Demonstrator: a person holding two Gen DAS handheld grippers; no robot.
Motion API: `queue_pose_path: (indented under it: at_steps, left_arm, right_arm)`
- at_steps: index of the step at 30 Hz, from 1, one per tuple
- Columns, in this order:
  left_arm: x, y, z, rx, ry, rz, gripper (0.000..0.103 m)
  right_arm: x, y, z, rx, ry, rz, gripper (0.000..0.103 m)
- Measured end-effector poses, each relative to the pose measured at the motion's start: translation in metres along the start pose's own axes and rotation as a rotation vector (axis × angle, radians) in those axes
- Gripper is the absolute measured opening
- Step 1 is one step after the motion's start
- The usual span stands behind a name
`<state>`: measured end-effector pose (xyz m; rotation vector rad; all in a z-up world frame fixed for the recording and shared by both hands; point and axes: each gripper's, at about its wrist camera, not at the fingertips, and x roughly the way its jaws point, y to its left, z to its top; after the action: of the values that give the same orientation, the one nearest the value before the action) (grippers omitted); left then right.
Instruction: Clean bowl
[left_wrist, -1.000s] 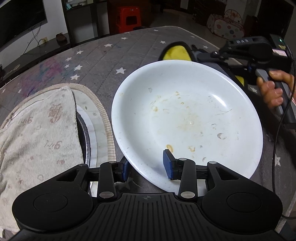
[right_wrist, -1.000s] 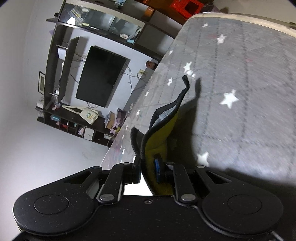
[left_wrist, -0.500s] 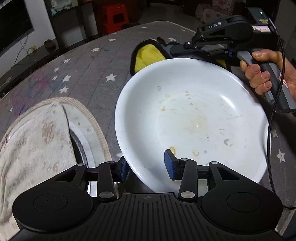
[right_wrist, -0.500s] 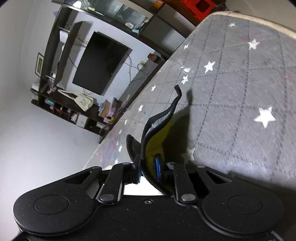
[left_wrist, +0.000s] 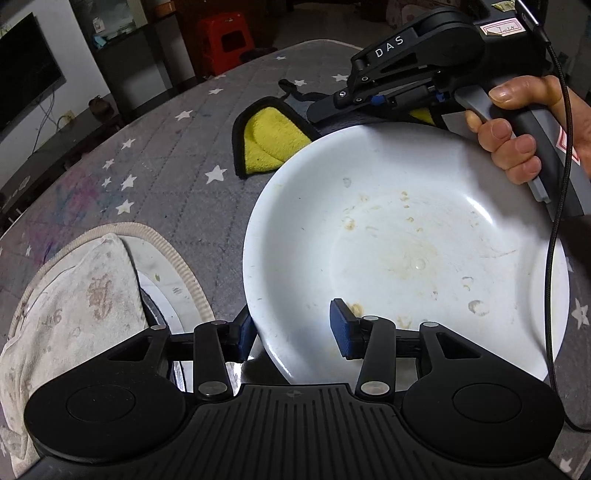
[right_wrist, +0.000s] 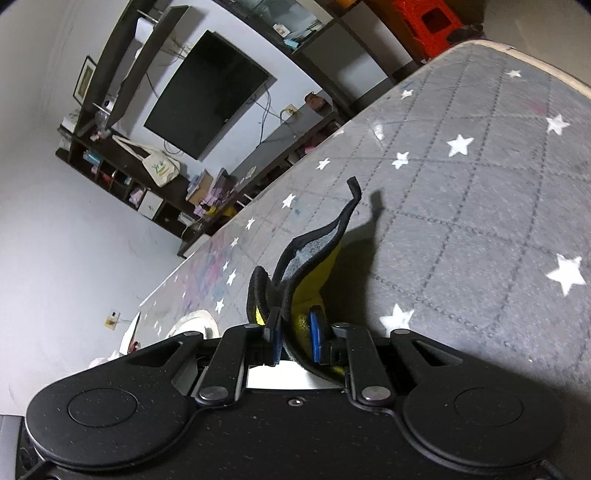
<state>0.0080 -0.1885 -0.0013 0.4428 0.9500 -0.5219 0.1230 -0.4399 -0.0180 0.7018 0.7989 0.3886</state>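
A wide white bowl (left_wrist: 406, 251) with dried food stains is tilted up off the table. My left gripper (left_wrist: 293, 334) is shut on its near rim, one pad inside and one pad under it. My right gripper (right_wrist: 293, 341) is shut on a yellow cloth with black edging (right_wrist: 314, 266). In the left wrist view the right gripper (left_wrist: 369, 99) sits just behind the bowl's far rim, and the cloth (left_wrist: 269, 146) hangs beyond the rim over the table.
The table has a grey quilted cover with white stars (left_wrist: 166, 158). A round woven-edged mat with a beige towel on it (left_wrist: 74, 306) lies left of the bowl. A red stool (left_wrist: 225, 40) and a TV (right_wrist: 207, 96) stand beyond the table.
The bowl has been tilted and lifted further toward the right gripper. The right gripper with the cloth has moved nearer, over the bowl's far rim.
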Motion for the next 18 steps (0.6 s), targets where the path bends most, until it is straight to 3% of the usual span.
queue_pose_path:
  at_steps: [9, 18]
  left_arm:
    - [-0.008, -0.002, -0.012, -0.037, -0.018, 0.020, 0.043]
    - [-0.025, -0.011, -0.035, -0.144, -0.034, 0.055, 0.044]
  right_arm:
    - [-0.014, -0.007, -0.003, 0.006, -0.003, 0.000, 0.018]
    - [-0.047, -0.020, -0.030, 0.065, -0.043, 0.008, 0.018]
